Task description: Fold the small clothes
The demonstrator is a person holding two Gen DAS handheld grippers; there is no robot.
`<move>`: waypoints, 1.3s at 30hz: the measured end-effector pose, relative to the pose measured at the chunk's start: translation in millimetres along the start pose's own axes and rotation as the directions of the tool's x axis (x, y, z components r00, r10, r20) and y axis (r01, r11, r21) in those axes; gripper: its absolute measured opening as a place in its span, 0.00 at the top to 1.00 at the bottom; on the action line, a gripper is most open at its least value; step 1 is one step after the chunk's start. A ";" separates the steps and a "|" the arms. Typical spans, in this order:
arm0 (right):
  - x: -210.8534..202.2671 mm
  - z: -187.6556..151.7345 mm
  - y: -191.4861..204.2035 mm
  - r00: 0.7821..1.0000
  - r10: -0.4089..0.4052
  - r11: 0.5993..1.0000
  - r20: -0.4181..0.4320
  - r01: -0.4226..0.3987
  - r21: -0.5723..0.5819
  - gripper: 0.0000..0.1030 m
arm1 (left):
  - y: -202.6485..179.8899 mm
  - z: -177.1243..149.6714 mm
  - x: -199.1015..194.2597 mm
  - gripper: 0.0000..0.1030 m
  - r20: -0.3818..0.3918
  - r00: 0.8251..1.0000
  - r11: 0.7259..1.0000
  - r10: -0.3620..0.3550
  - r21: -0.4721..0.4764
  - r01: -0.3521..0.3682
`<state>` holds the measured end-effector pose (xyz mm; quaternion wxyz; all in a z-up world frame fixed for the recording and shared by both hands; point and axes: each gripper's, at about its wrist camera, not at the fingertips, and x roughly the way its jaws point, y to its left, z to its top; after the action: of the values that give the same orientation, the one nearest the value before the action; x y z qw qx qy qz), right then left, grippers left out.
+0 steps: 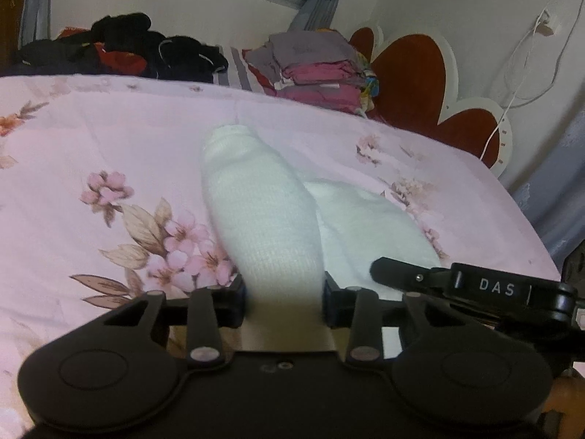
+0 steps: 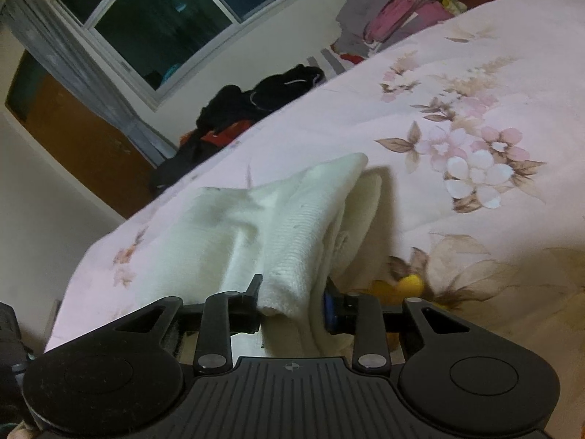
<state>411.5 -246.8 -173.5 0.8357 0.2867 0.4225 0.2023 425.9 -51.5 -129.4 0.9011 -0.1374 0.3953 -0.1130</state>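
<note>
Over the bedsheet (image 1: 109,139), both tongs (image 1: 285,300) (image 2: 292,305) pinch white socks (image 1: 263,212) (image 2: 292,226), narrowly parted.

Only one readable text: "DAS", in light capital letters on the black body of the right hand-held gripper (image 1: 393,269), seen in the left wrist view at about 4 o'clock. A small crosshair mark stood on the ribbed black plate (image 2: 291,367) in the right wrist view, at 6 o'clock. No other labels, brands or numbers were legible.

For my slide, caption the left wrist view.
Left tongs grip a white sock on a floral bedsheet.
</note>
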 end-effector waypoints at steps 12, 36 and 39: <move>13.5 -33.9 109.6 0.996 0.091 0.995 0.000 -0.091 -0.043 0.70 | 73.0 8.3 -87.7 0.64 0.076 0.996 0.999 0.039 -0.018 -0.038; 139.7 -160.0 350.1 0.992 0.126 0.989 -0.004 -0.126 -0.082 0.70 | 313.7 25.6 -205.9 0.64 0.111 0.990 0.996 0.089 -0.033 -0.085; 158.5 -161.1 355.4 0.992 0.128 0.987 -0.006 -0.128 -0.100 0.70 | 330.2 27.4 -200.5 0.64 0.122 0.988 0.995 0.090 -0.050 -0.084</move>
<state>333.9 162.8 -113.1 0.8343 0.2709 0.3924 0.2767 344.9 324.7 -86.2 0.9247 -0.1467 0.3467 -0.0560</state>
